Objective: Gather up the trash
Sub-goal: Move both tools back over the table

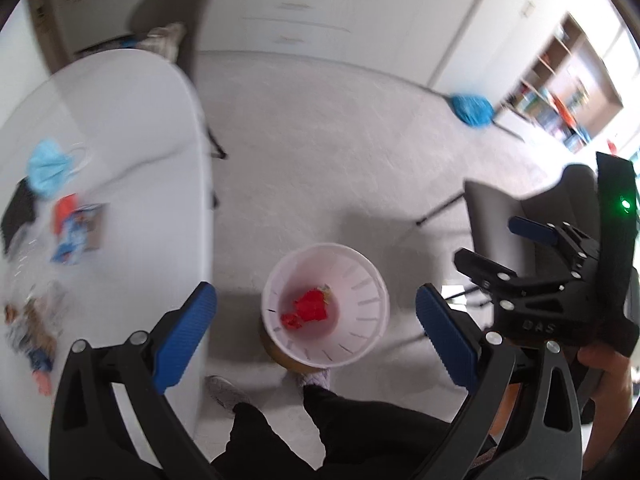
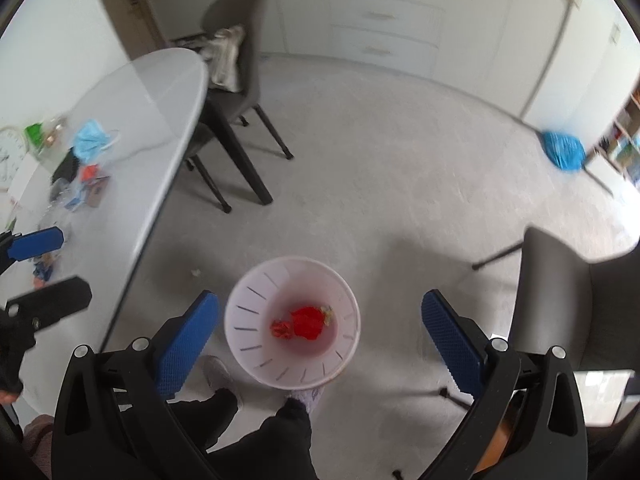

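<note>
Left wrist view: left gripper (image 1: 316, 306) spread wide, nothing between its blue pads, pointing steeply down over a white bin (image 1: 325, 306) on the floor. Red wrapper (image 1: 309, 309) lies at the bottom of the bin with a smaller scrap beside it. Right gripper (image 1: 498, 252) shows at the right edge, jaws apart, empty. White table (image 1: 132, 128) to the left carries more trash: a blue face mask (image 1: 50, 168), a blue-and-white packet (image 1: 76, 236), and blurred wrappers near the lower left edge. Person's legs and shoes below the bin.

Right wrist view: right gripper (image 2: 320, 314) also spread wide and empty, above the same bin (image 2: 292, 322); red wrapper (image 2: 306, 322) inside. Left gripper (image 2: 48, 268) at the left edge, over the table's near end. Mask (image 2: 92, 142) and packets sit further up the table (image 2: 160, 92). A small white scrap (image 2: 196, 273) lies on the floor between table and bin.

Risks, as judged: the bin stands close to the person's feet, so 1 careless step could tip it. The mask's loose loops may snag. The floor scrap is easy to overlook.
</note>
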Motion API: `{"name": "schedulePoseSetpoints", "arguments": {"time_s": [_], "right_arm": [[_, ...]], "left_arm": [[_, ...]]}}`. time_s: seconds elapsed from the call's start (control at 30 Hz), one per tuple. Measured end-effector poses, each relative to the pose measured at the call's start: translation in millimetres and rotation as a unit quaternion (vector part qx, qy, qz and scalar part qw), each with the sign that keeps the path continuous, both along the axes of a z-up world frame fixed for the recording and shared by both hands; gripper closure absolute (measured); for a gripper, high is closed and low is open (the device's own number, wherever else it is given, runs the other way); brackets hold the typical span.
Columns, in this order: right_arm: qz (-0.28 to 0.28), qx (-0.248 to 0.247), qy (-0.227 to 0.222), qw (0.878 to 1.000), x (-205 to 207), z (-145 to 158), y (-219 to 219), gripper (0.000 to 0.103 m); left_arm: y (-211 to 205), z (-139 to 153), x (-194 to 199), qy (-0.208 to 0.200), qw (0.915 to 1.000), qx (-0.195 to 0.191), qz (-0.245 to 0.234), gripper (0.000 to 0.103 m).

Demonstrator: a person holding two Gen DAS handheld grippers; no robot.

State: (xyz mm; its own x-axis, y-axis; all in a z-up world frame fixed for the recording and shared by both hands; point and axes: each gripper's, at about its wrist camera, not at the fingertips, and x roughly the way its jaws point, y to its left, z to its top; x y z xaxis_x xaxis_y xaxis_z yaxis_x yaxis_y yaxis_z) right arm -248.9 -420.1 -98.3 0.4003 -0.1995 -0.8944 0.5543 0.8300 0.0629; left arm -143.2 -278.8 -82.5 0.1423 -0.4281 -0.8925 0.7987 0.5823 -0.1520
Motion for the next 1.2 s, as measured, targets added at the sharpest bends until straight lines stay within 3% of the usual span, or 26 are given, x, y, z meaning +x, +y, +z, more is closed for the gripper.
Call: {"name": "schedulePoseSetpoints", "arguments": {"time_s": [0.23, 0.6, 0.9, 1.07, 1.2], "right_arm": [[0.093, -0.016, -0.054, 0.994, 54, 48, 52, 0.002], [0.204, -0.013, -0.086, 0.975, 130, 75, 141, 0.002], [0.257, -0.006, -0.075, 0.963, 160, 74, 199, 0.002], [0.27, -0.004, -0.064, 0.961, 171, 68, 217, 0.002], [0.273, -0.003, -0.053, 0.961, 179, 63, 228, 0.002]], "left_arm": [[83, 35, 39, -0.061, 0.9918, -0.009, 0.112, 0.008], [225, 38, 91, -0.073, 0.9578, 0.005, 0.278, 0.008], [308, 11, 110, -0.049, 0.9393, 0.009, 0.34, 0.008], [329, -18, 124, -0.033, 0.9384, 0.036, 0.342, 0.008], [337, -43, 137, -0.023, 0.9424, 0.043, 0.331, 0.008]]}}
